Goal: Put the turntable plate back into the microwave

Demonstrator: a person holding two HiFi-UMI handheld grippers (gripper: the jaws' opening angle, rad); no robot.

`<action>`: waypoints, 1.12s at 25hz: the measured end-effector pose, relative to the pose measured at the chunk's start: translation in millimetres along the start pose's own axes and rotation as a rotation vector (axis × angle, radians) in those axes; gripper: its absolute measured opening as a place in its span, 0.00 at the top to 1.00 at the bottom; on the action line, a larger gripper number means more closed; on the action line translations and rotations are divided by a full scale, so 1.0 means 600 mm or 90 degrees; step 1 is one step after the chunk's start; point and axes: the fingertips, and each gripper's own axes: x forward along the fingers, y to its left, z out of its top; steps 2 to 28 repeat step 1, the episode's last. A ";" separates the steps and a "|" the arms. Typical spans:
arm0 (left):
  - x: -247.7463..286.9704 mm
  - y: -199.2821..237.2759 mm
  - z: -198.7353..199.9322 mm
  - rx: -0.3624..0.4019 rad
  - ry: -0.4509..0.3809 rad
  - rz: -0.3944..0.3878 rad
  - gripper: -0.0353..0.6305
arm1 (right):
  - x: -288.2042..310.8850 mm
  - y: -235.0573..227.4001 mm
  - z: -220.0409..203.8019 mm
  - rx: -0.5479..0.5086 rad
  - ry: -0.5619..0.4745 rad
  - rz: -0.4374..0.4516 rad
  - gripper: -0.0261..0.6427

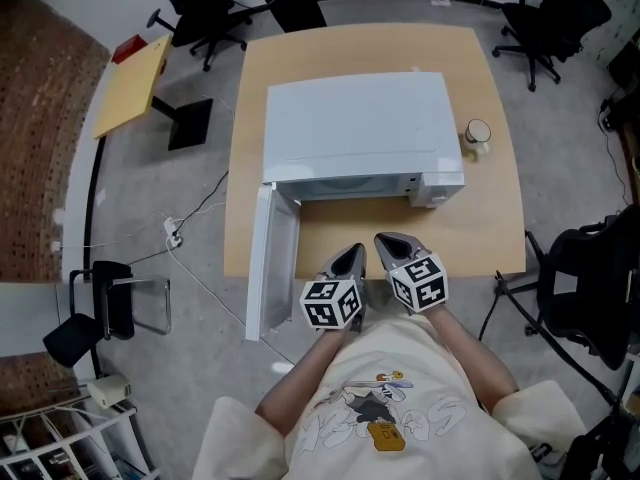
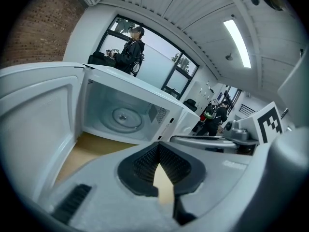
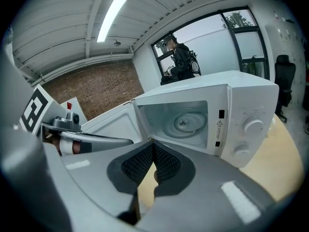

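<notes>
From overhead, your left claw (image 1: 354, 256) and right claw (image 1: 388, 242) hover side by side at the worktop's (image 1: 480, 218) near edge, facing the microwave (image 1: 355, 128), its door (image 1: 262, 268) swung wide. Left gripper view: claw clenched, pads meeting on nothing; the turntable plate (image 2: 126, 117) lies inside the oven cavity. Right gripper view: claw likewise clenched, empty.

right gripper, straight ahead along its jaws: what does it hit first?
Likely the microwave, at the lower edge of its open front. The right gripper tilts down, so the table in front might come first; depth unclear.
</notes>
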 end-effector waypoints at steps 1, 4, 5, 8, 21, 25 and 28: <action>-0.001 0.001 -0.003 -0.002 0.002 0.001 0.94 | -0.001 0.001 -0.002 0.001 0.001 0.000 0.95; -0.001 0.001 -0.003 -0.002 0.002 0.001 0.94 | -0.001 0.001 -0.002 0.001 0.001 0.000 0.95; -0.001 0.001 -0.003 -0.002 0.002 0.001 0.94 | -0.001 0.001 -0.002 0.001 0.001 0.000 0.95; -0.001 0.001 -0.003 -0.002 0.002 0.001 0.94 | -0.001 0.001 -0.002 0.001 0.001 0.000 0.95; -0.001 0.001 -0.003 -0.002 0.002 0.001 0.94 | -0.001 0.001 -0.002 0.001 0.001 0.000 0.95; -0.001 0.001 -0.003 -0.002 0.002 0.001 0.94 | -0.001 0.001 -0.002 0.001 0.001 0.000 0.95; -0.001 0.001 -0.003 -0.002 0.002 0.001 0.94 | -0.001 0.001 -0.002 0.001 0.001 0.000 0.95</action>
